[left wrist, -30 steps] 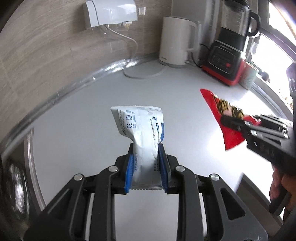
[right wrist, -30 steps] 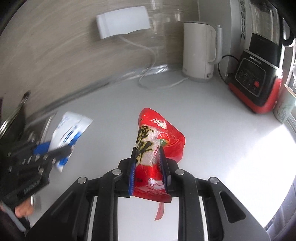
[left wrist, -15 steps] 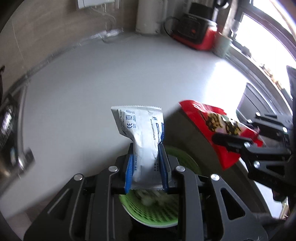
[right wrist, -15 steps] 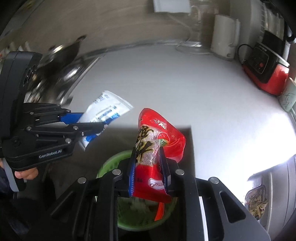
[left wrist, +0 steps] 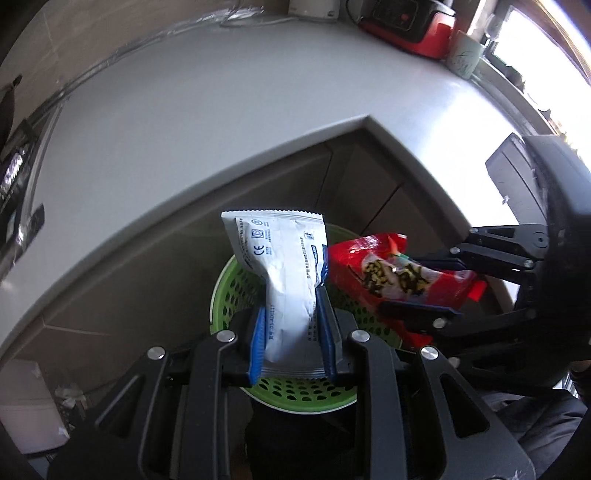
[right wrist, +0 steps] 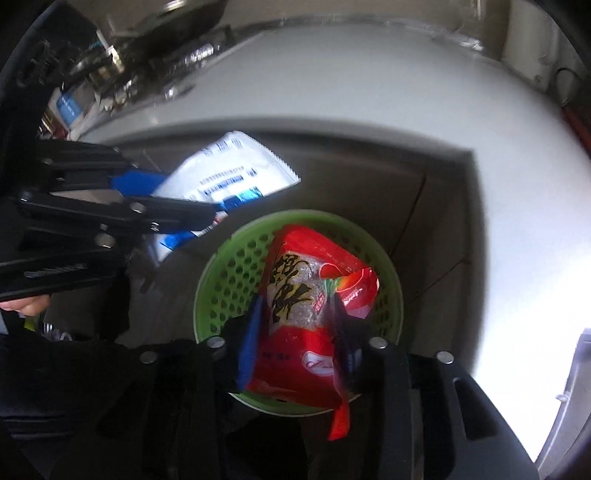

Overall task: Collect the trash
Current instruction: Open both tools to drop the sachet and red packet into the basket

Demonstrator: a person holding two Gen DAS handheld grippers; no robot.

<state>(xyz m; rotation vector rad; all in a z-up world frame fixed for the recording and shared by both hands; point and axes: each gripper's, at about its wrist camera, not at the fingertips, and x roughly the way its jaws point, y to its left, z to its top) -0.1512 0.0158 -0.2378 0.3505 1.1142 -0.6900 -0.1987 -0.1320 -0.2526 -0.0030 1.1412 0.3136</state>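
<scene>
Nearest the lens, the left tongs (left wrist: 291, 332) are clamped on a white sachet (left wrist: 284, 273), their blue pads pressing its lower half while its serrated top stands up over the green perforated basket (left wrist: 225, 280) that sits on the floor below the bench corner. Beside it, the right tongs (right wrist: 295, 343) are opening around a red snack packet (right wrist: 303, 314); the packet is between the pads and hangs directly above the basket's mouth. What lies in the basket is mostly hidden by the two wrappers, so I cannot tell its contents. The risk, as I judge it, is that the light red packet clings to one pad or drifts sideways as it falls, catching the basket's rim near the cabinet front and landing on the floor; the two tools are also close enough to knock each other. Farther off, the white bench (left wrist: 229, 92) runs back to its far edge, where a red-based appliance (left wrist: 406, 22) and a pale cup (left wrist: 463, 59) stand.
</scene>
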